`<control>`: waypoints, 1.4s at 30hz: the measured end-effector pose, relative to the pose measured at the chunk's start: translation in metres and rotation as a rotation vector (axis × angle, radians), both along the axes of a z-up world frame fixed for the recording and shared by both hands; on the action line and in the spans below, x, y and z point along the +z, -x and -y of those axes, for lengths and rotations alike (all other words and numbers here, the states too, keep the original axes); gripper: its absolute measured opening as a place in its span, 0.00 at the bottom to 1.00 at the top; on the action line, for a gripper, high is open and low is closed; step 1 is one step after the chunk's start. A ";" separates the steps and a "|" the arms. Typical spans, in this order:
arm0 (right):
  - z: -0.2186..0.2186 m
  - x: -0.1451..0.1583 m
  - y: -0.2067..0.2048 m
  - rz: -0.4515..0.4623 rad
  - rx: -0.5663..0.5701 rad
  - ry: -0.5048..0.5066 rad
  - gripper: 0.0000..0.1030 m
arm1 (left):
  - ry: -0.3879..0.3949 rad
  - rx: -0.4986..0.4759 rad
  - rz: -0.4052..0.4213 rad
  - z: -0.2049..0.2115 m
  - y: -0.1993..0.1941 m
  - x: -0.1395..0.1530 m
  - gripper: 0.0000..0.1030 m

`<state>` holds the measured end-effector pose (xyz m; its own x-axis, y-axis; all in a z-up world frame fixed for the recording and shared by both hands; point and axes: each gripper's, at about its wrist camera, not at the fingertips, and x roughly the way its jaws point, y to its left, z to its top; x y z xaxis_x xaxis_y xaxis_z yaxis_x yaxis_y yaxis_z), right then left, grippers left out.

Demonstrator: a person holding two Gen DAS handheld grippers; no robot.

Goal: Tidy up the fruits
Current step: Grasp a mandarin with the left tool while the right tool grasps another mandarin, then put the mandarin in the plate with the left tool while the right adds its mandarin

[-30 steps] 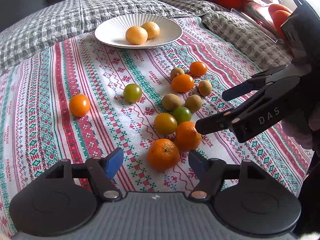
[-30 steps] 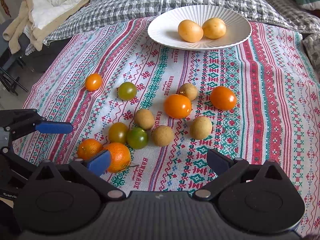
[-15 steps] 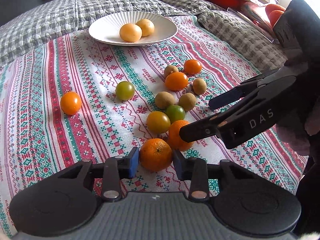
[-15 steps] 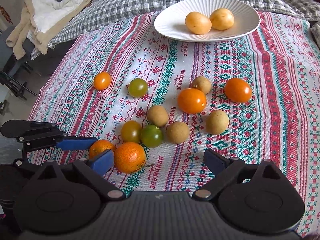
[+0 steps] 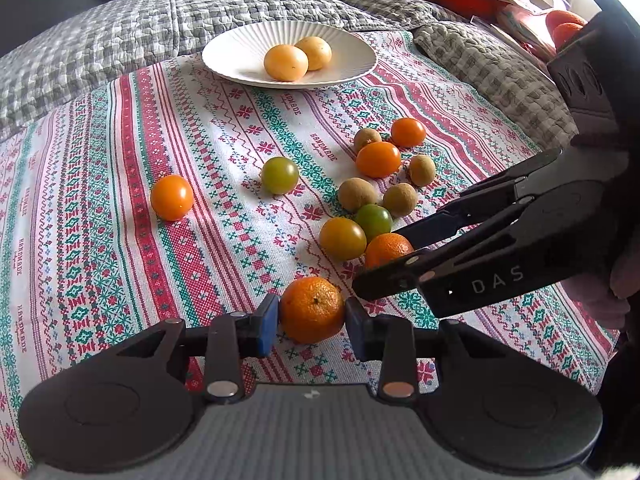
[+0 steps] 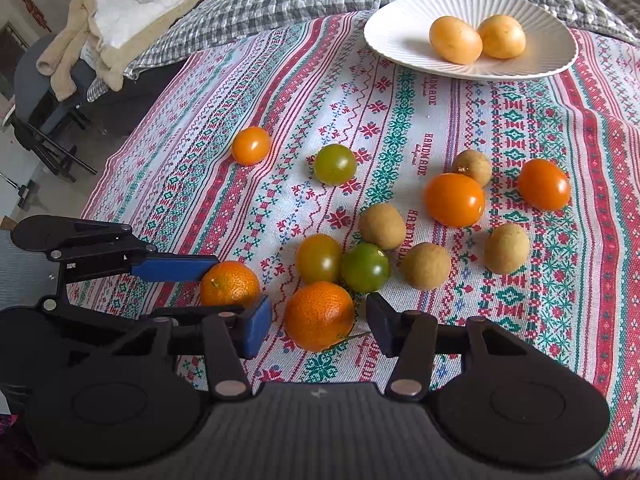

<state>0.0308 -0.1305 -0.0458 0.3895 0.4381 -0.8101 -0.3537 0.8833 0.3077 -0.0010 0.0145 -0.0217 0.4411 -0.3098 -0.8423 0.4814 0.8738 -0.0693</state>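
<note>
Fruit lies scattered on a patterned cloth. My left gripper is shut on a mandarin, both blue pads pressed against its sides while it rests on the cloth. The right wrist view shows that mandarin beside a left finger. My right gripper straddles a second mandarin. Its jaws are closing, with a thin gap left on each side. A white ribbed plate at the back holds two yellow fruits.
Orange tomatoes, green tomatoes and small brown round fruits lie close behind the mandarins. A lone orange tomato sits to the left. A grey checked quilt surrounds the cloth. A chair with towels stands beyond the left edge.
My left jaws closed onto the near mandarin and have held still since. My right gripper moved in over the second mandarin and its wide jaws narrowed around it.
</note>
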 end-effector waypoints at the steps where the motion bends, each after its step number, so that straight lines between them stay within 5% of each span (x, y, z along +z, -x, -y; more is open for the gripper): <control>1: -0.001 0.000 0.000 0.002 0.002 0.006 0.33 | -0.003 0.000 0.002 0.001 0.001 0.000 0.23; 21: 0.020 0.010 0.005 0.058 -0.033 -0.002 0.32 | 0.040 0.000 0.027 0.008 -0.001 0.007 0.23; 42: 0.054 0.027 -0.014 0.127 -0.184 -0.066 0.32 | 0.068 0.133 0.122 0.027 -0.025 0.023 0.23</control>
<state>0.0447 -0.1844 -0.0190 0.5650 0.4005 -0.7213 -0.2283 0.9160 0.3298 0.0244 -0.0126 0.0012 0.5798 -0.2968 -0.7587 0.3708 0.9254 -0.0787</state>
